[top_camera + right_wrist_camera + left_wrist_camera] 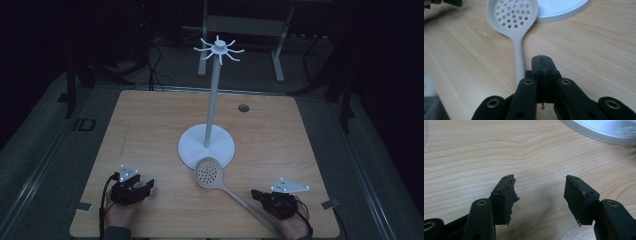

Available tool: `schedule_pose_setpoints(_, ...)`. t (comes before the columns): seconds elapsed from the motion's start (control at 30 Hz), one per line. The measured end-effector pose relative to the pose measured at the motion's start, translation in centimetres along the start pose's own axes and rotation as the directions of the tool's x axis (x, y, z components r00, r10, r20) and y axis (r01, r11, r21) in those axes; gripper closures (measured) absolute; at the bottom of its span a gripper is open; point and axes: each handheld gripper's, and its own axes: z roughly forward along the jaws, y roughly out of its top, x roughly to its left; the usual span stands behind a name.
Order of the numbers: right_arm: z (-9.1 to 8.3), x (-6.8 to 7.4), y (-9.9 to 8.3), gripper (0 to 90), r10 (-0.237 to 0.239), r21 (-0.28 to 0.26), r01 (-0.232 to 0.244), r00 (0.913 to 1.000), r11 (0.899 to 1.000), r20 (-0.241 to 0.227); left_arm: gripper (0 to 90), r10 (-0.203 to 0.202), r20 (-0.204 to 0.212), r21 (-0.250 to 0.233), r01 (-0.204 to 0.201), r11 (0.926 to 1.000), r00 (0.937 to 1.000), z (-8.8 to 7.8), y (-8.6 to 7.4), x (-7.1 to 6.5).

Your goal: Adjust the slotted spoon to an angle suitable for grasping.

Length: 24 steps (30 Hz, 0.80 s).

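A pale slotted spoon [209, 173] lies on the wooden table, its round holed head [512, 13] at the rim of the white stand's round base [190, 150]. Its handle [519, 58] runs back toward my right gripper [256, 194] and passes just left of the jaws. My right gripper [542, 59] is shut with nothing between its jaws, and the handle's end is hidden under the hand. My left gripper [148, 186] rests at the table's front left. In its own view the left gripper [540, 192] stands open over bare wood, with the base's edge [604, 132] beyond.
The stand's tall thin pole [212, 100] rises from the base to a crown of several hooks [219, 49]. A small dark hole [243, 107] sits in the table's far right part. The table's front edge [200, 234] is close behind both hands.
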Motion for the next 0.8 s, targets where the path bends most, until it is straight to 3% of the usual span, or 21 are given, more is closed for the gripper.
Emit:
schedule_pose_setpoints(0.47, 0.9, 1.5, -1.1, 90.0, -0.055, 0.073, 0.06, 0.9959, 0.996, -0.072, 42.1, -0.004, 0.0, -0.003, 0.004, 1.0, 1.0, 0.0, 0.0, 0.0)
schedule_pose_setpoints(0.63, 1.2, 2.1, -1.6, 90.0, -0.084, 0.119, 0.095, 0.9916, 0.988, -0.098, 42.1, -0.004, 0.001, -0.003, 0.004, 1.0, 1.0, -0.1, 0.0, 0.1)
schedule_pose_setpoints(0.8, 1.5, 2.3, -2.0, 90.0, -0.136, 0.151, 0.148, 0.9869, 0.977, -0.087, 42.1, -0.003, 0.001, -0.003, 0.003, 1.0, 1.0, -0.1, 0.0, 0.0)
